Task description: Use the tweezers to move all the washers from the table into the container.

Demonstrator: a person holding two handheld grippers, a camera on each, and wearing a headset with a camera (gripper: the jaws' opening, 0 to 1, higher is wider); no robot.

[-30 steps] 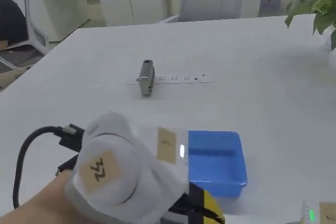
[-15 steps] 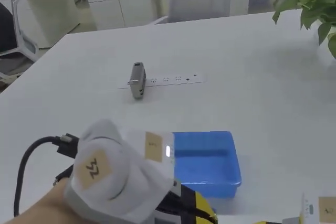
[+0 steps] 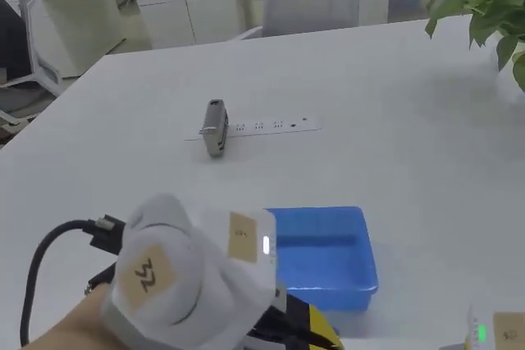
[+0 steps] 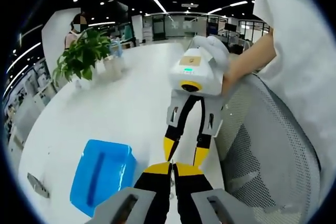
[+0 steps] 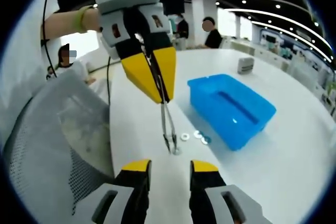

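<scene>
My left gripper [image 5: 160, 95] comes down from the top of the right gripper view, its yellow jaws shut on thin metal tweezers [image 5: 166, 121]. The tweezer tips touch the white table just short of three small washers [image 5: 197, 136]. These lie beside the near wall of the blue container [image 5: 231, 108]. My right gripper [image 5: 170, 165] stands open below the tweezer tips, holding nothing. In the head view the left gripper [image 3: 308, 334] sits by the near left corner of the container [image 3: 324, 256]. The left gripper view has the left gripper [image 4: 173, 167] shut and the right gripper [image 4: 184, 153] open, facing it.
A white power strip [image 3: 267, 125] with a grey adapter [image 3: 215, 127] lies mid-table. A potted plant [image 3: 484, 6] stands at the far right corner. A mesh chair [image 4: 262, 150] sits against the table's near edge. People stand in the background.
The head camera has shifted slightly. The left gripper stays by the container's near left corner.
</scene>
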